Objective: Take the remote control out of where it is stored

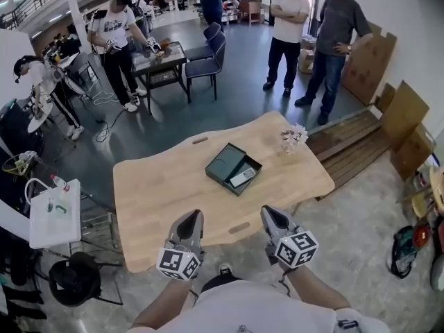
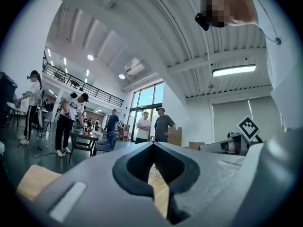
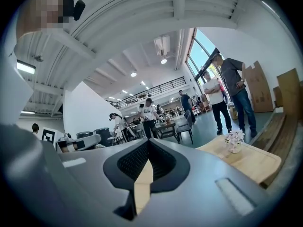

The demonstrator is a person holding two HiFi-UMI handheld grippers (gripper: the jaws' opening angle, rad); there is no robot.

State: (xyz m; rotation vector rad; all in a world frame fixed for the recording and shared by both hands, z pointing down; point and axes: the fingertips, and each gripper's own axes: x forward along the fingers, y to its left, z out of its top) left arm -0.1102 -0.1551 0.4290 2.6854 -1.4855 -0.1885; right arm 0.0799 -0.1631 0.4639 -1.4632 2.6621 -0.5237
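Remote control (image 1: pixel 242 177) lying inside open dark box (image 1: pixel 223 164) mid wooden table (image 1: pixel 159 186), left gripper (image 1: pixel 193 218) and right gripper (image 1: pixel 271 215) over near edge, apart from box, both jaw pairs closed together, nothing gripped.

Ahead of the left gripper (image 1: pixel 194 218) and the right gripper (image 1: pixel 270 214), the slim grey remote control (image 1: pixel 242 177) in the open dark green rectangular box (image 1: pixel 222 164) is too small to tell its buttons. In each gripper view, the gripper's own grey body hides that box and most of the pale wooden table (image 3: pixel 248 162).
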